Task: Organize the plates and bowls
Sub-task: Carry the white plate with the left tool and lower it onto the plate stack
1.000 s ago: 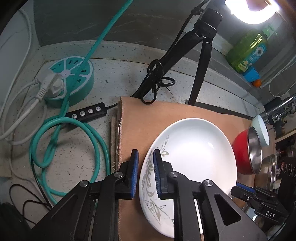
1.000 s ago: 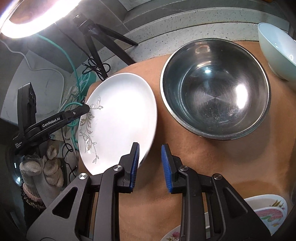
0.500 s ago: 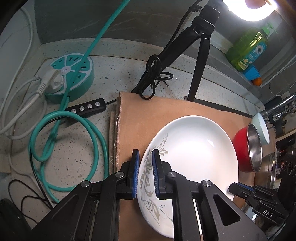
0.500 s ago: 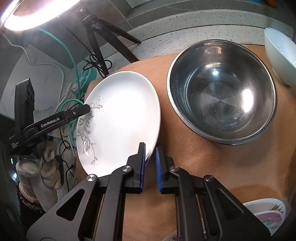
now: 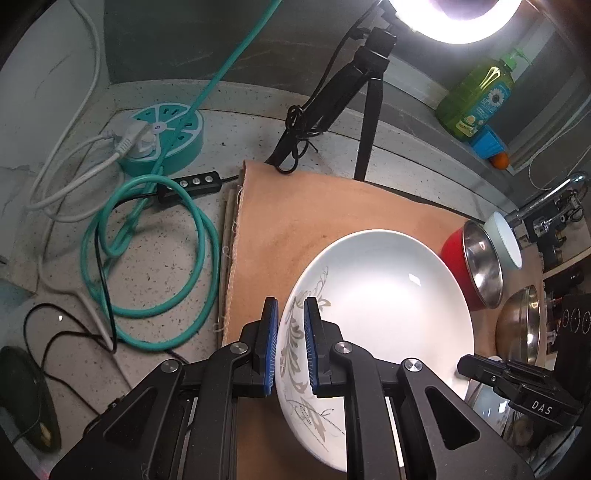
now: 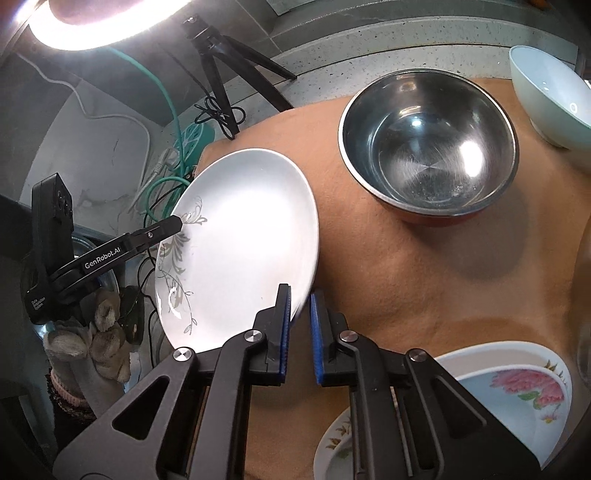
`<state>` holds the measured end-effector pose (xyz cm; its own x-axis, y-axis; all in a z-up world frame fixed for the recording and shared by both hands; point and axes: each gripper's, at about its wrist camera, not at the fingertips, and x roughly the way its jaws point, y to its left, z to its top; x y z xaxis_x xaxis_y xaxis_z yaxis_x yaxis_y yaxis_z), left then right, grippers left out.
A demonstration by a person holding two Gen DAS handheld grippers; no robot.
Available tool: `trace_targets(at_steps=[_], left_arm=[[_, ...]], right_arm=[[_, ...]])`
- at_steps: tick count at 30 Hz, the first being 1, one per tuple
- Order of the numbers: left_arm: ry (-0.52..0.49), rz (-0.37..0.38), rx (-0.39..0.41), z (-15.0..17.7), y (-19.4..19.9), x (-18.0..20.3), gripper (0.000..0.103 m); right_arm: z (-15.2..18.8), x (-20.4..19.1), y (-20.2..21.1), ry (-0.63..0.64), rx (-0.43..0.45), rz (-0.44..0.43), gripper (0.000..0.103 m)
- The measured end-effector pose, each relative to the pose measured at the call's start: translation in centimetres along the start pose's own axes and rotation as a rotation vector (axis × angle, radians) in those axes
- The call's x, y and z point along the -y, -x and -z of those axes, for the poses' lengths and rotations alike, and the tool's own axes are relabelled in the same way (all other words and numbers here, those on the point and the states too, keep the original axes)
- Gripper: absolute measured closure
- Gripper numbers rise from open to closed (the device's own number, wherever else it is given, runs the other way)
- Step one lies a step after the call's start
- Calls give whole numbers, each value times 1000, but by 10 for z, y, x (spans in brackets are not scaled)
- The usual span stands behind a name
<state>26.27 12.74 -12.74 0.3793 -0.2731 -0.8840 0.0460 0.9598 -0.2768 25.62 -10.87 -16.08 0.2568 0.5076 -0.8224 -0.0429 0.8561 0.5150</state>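
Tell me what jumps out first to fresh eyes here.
The white plate with a grey leaf pattern, tilted above the tan mat, pinched at opposite rims by the left gripper and the right gripper. Next, the glaring ring light at the back, and the steel-lined red bowl behind the plate.

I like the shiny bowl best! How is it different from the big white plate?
The white plate is shallow, with a grey leaf pattern; the metal bowl is deep, plain and shiny inside. The plate is tilted, clamped at opposite rims by the left gripper and right gripper; the bowl sits untouched on the brown mat. Both are round.
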Motion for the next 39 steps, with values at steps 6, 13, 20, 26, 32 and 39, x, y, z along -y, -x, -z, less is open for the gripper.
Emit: trace_targets(at_steps=[6,13,20,26,32,39], left_arm=[[2,-3,32,24,27,14,91],[-18,3,61,57,52,43,91],[-52,36,68,84,58,80,91],[-47,76,49,106,49,106,91],[-65,107,11,127,37,130,91],[-95,119,-35,143,23,151,91]], right_arm=[[18,0,22,22,1,-28,93],[46,12,55,35,10,-52,93],[74,37,95,34,40,-43,93],[94,64,120,25,49,-13,93],[113,89,138,5,54,25,93],[128,114,142,-19,50,71,93]])
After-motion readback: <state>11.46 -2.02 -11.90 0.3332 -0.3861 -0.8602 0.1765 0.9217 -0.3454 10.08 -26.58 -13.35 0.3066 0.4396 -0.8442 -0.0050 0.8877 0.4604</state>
